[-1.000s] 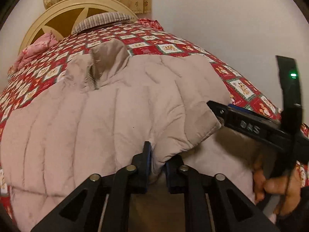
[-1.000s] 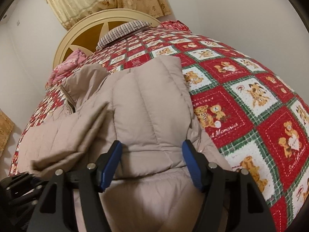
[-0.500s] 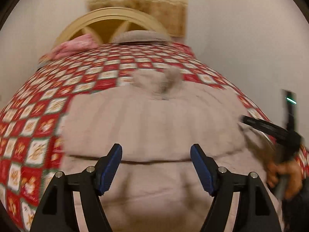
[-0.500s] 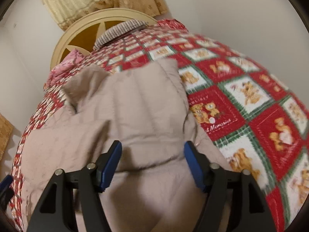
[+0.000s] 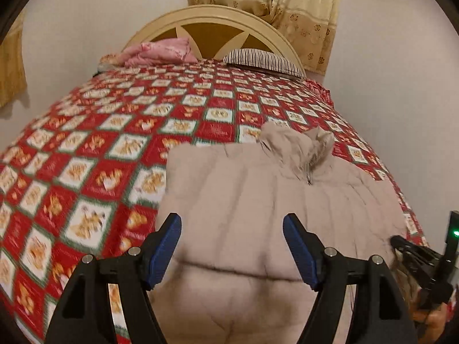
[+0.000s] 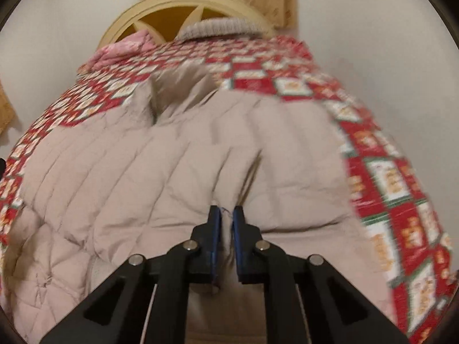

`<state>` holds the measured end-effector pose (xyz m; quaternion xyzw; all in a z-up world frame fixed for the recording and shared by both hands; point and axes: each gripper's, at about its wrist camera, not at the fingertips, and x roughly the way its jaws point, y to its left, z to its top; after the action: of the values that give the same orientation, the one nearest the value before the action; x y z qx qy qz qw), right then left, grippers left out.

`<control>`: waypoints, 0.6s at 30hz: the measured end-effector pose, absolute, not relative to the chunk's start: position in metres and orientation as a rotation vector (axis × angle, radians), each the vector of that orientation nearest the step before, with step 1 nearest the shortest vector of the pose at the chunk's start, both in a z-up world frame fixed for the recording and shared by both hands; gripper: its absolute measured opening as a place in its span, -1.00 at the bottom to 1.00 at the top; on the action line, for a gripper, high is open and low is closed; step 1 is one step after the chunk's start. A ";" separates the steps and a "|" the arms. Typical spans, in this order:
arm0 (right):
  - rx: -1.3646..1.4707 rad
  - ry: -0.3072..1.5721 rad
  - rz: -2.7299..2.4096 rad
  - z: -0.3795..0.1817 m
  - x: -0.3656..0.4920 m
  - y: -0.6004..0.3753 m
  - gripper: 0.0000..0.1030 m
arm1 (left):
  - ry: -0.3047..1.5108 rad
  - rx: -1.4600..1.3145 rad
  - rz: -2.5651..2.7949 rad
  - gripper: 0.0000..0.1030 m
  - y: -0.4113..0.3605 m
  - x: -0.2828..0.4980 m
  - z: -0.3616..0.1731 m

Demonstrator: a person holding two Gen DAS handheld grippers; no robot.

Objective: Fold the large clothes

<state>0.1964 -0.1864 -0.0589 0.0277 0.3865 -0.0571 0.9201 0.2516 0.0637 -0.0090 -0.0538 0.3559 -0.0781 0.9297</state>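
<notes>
A beige quilted jacket [image 5: 258,200] lies spread on the bed, its collar and zip pointing toward the headboard. My left gripper [image 5: 232,220] hovers above the jacket's lower left part, open, with nothing pinched between its blue pads. My right gripper [image 6: 226,210] is shut on a pinch of the jacket [image 6: 172,177] at a fold near its lower edge, and fabric bunches up between the pads. In the left wrist view the right gripper [image 5: 416,255] appears at the far right edge, held by a hand [image 5: 430,318].
The red patchwork bedspread [image 5: 86,172] covers the whole bed. A cream headboard [image 5: 212,17], a striped pillow [image 5: 264,60] and a pink bundle [image 5: 160,51] sit at the far end. Curtains [image 5: 304,8] hang behind. A wall runs along the right side.
My left gripper let go of the jacket edge, opened and swung to the left. The right gripper, open before, has closed on a fold of the jacket.
</notes>
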 end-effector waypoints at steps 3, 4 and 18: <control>0.022 0.818 -0.173 -0.064 0.195 -0.198 -0.77 | 0.723 -0.087 -0.091 0.43 0.063 0.268 -0.010; 0.025 0.846 -0.194 -0.072 0.196 -0.205 -0.77 | 0.727 -0.085 -0.055 0.43 0.064 0.276 -0.014; 0.219 0.659 -0.200 -0.012 0.186 -0.229 0.77 | 0.723 -0.211 0.007 0.48 0.085 0.278 -0.092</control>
<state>0.1865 -0.2286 -0.0120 0.1074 0.3224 -0.0980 0.9354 0.2780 0.0848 -0.0917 -0.1031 0.3531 0.0034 0.9299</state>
